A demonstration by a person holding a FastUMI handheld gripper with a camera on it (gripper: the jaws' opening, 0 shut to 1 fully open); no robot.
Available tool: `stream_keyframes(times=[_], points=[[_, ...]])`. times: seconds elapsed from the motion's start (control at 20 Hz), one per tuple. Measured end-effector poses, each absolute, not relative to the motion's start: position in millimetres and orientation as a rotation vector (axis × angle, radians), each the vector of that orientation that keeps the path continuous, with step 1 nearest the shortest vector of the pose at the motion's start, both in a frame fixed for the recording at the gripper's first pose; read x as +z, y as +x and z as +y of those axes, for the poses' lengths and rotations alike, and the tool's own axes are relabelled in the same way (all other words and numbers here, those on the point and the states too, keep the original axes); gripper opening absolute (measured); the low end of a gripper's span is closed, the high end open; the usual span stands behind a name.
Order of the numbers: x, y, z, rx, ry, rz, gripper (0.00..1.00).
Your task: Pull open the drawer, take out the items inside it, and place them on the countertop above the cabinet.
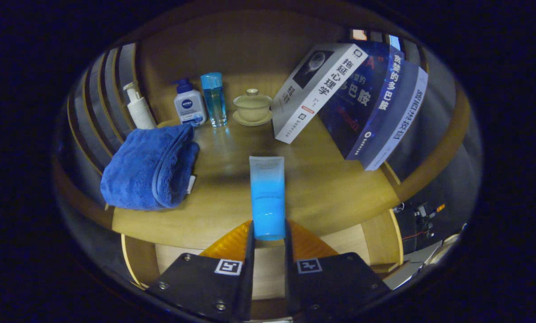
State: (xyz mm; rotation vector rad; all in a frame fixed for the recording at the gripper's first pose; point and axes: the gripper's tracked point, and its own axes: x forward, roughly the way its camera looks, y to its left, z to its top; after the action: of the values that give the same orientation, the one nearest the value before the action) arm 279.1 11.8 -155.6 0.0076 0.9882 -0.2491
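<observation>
A blue and white squeeze tube (267, 194) is clamped at its cap end between the two fingers of my gripper (268, 235), which is shut on it. The tube points away from me and hangs over the front part of the wooden countertop (326, 184). Below the countertop's front edge, the open drawer (178, 255) shows on both sides of the fingers, light wood inside. Whether the tube touches the countertop I cannot tell.
A folded blue towel (153, 167) lies on the countertop to the left of the tube. At the back stand a white pump bottle (138, 107), a white lotion bottle (189, 104), a clear blue bottle (214, 98) and a lidded cup on a saucer (252, 106). Leaning books (348, 96) fill the right.
</observation>
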Motion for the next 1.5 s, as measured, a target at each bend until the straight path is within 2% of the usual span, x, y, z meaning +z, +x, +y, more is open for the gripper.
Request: stream_keyframes(times=[0.4,0.5,0.9,1.5], points=[[-169.9,288.8,24.3,-0.177,-0.007,0.975,0.3],[-170.6,289.4,25.8,-0.168,-0.008,0.968,0.35],[-151.9,278.5,40.8,-0.105,0.011,0.868,0.78],[-73.8,256.0,46.6,-0.079,0.048,0.523,0.79]])
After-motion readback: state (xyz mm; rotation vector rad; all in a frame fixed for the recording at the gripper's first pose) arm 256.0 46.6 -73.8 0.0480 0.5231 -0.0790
